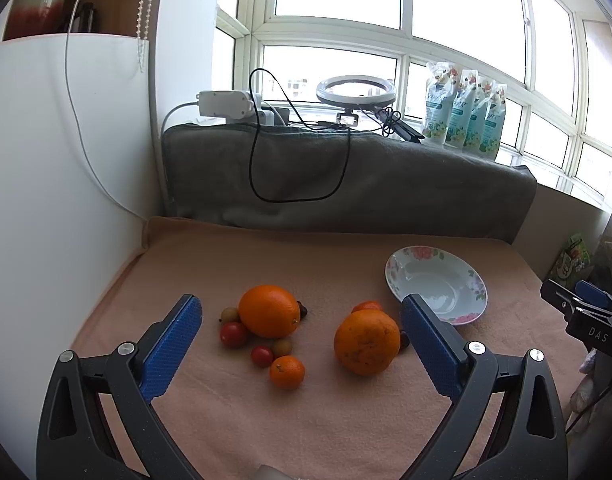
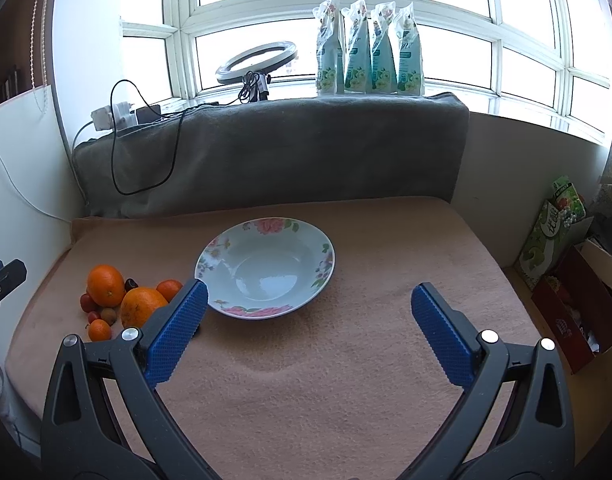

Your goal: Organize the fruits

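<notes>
A floral plate [image 2: 324,256] lies empty on the pink cloth; it also shows in the left wrist view [image 1: 398,268]. Left of it lies a heap of fruit: two big oranges [image 1: 269,311] [image 1: 367,342], a small mandarin [image 1: 287,371], another mandarin [image 1: 368,306] behind, red cherry tomatoes [image 1: 233,334] and small brownish fruits [image 1: 282,346]. The heap shows in the right wrist view [image 2: 106,285] too. My left gripper [image 1: 302,322] is open and empty, over the fruit. My right gripper [image 2: 308,304] is open and empty, just in front of the plate.
A grey blanket [image 2: 290,148] backs the table, with cables, a ring light [image 2: 256,62] and several refill pouches [image 2: 368,50] on the sill. A white wall [image 1: 46,180] stands on the left. Boxes [image 2: 566,264] stand to the right of the table.
</notes>
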The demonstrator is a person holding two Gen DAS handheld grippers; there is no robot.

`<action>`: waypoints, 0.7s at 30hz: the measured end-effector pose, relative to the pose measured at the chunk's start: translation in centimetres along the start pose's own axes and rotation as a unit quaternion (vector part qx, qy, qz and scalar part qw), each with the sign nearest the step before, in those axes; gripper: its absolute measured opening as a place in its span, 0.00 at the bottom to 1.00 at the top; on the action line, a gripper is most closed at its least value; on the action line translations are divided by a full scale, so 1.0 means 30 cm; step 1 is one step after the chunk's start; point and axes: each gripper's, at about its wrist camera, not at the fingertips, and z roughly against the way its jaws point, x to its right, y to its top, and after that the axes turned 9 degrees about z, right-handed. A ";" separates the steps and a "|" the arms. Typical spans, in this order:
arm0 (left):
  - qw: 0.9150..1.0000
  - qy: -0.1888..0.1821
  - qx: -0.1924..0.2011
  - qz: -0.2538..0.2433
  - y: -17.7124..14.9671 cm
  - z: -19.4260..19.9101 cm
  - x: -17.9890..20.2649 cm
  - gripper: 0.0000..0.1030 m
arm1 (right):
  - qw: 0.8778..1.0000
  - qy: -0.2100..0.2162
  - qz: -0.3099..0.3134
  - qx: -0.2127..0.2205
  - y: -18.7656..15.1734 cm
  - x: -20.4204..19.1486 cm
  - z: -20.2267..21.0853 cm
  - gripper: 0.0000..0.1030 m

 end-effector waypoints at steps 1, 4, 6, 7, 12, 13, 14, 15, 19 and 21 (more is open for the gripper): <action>1.000 0.000 0.000 0.000 0.001 0.000 -0.001 0.97 | 1.000 0.000 0.000 0.000 0.001 -0.001 0.000 1.00; 1.000 -0.001 0.000 0.000 0.002 0.001 -0.002 0.97 | 1.000 0.001 0.000 0.001 0.002 0.001 0.003 1.00; 1.000 -0.002 0.000 0.000 0.000 0.002 -0.001 0.97 | 1.000 0.002 0.000 0.001 0.002 0.000 0.003 1.00; 1.000 -0.003 0.000 0.000 0.000 0.002 0.000 0.97 | 1.000 0.002 0.000 0.001 0.002 0.000 0.003 1.00; 1.000 -0.004 -0.002 0.000 0.002 0.001 0.001 0.97 | 1.000 0.003 0.000 -0.001 0.005 -0.003 0.003 1.00; 1.000 -0.003 -0.001 0.000 0.001 0.001 0.002 0.97 | 1.000 0.003 0.001 -0.001 0.006 -0.004 0.002 1.00; 1.000 -0.003 -0.001 0.000 0.002 0.001 0.002 0.97 | 1.000 0.004 0.001 -0.001 0.006 -0.005 0.002 1.00; 1.000 -0.004 -0.001 0.000 0.002 0.001 0.002 0.97 | 1.000 0.004 0.001 -0.001 0.005 -0.005 0.002 1.00; 1.000 -0.004 -0.002 0.000 0.003 -0.002 0.003 0.97 | 1.000 0.004 0.001 -0.001 0.003 -0.008 0.002 1.00; 1.000 -0.005 -0.003 0.000 0.004 -0.004 0.003 0.97 | 1.000 0.005 0.002 -0.001 0.004 -0.012 -0.001 1.00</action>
